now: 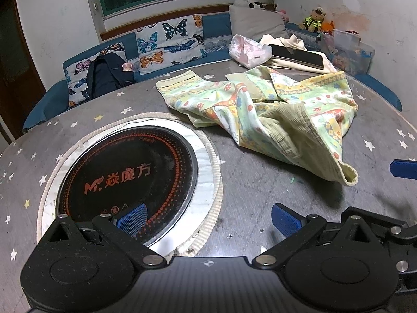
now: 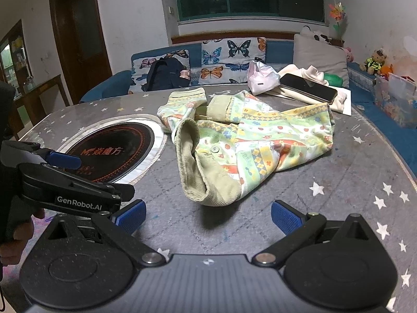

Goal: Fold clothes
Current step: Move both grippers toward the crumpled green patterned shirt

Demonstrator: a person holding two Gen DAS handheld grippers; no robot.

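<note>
A small child's jacket (image 1: 263,109) with a pastel mushroom and flower print and a pale green corduroy lining lies crumpled on the grey star-patterned table (image 1: 260,187). It also shows in the right wrist view (image 2: 247,143). My left gripper (image 1: 208,221) is open and empty, low over the table in front of the jacket, half over the cooktop. My right gripper (image 2: 208,216) is open and empty, just short of the jacket's near corduroy cuff (image 2: 208,195). The left gripper shows at the left of the right wrist view (image 2: 65,160).
A round black induction cooktop (image 1: 125,182) is set into the table at the left. At the table's far edge lie a pink plastic bag (image 1: 247,49), a cream cloth (image 1: 286,44) and a black phone (image 1: 297,54). A blue sofa with butterfly cushions (image 1: 169,41) stands behind.
</note>
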